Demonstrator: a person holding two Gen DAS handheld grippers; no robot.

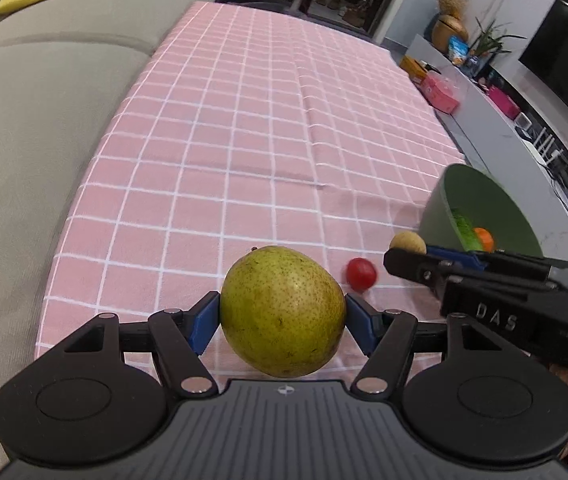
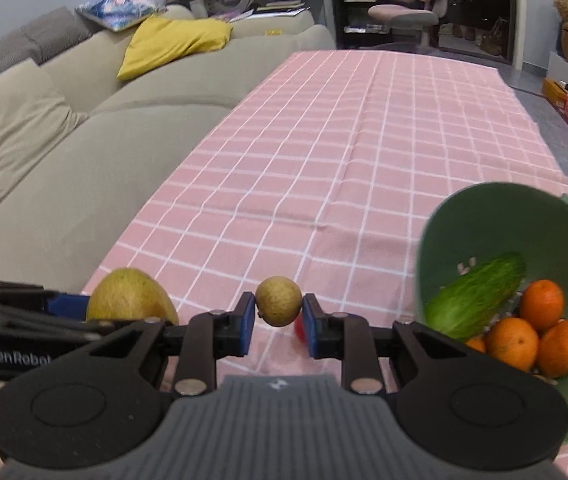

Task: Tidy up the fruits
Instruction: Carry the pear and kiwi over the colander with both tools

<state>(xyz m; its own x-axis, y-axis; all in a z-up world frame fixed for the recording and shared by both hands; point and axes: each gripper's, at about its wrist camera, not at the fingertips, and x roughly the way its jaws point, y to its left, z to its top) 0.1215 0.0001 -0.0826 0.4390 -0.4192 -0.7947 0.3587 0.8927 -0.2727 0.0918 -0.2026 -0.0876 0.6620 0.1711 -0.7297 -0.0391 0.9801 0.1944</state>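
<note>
My left gripper (image 1: 281, 316) is shut on a large green pear (image 1: 282, 312) and holds it above the pink checked tablecloth (image 1: 251, 128). My right gripper (image 2: 277, 314) is shut on a small round yellow-brown fruit (image 2: 278, 301), also seen in the left wrist view (image 1: 408, 242). A small red tomato (image 1: 360, 274) lies on the cloth between the grippers; in the right wrist view it is mostly hidden behind the right finger. A green bowl (image 2: 484, 220) at the right holds a cucumber (image 2: 476, 296) and several oranges (image 2: 532, 328). The pear also shows at the left (image 2: 129, 296).
A grey sofa (image 2: 63, 152) with a yellow cushion (image 2: 171, 42) runs along the table's left edge. A TV bench (image 1: 496, 112) with boxes and a plant stands at the right. An office chair (image 2: 408, 16) stands beyond the far end.
</note>
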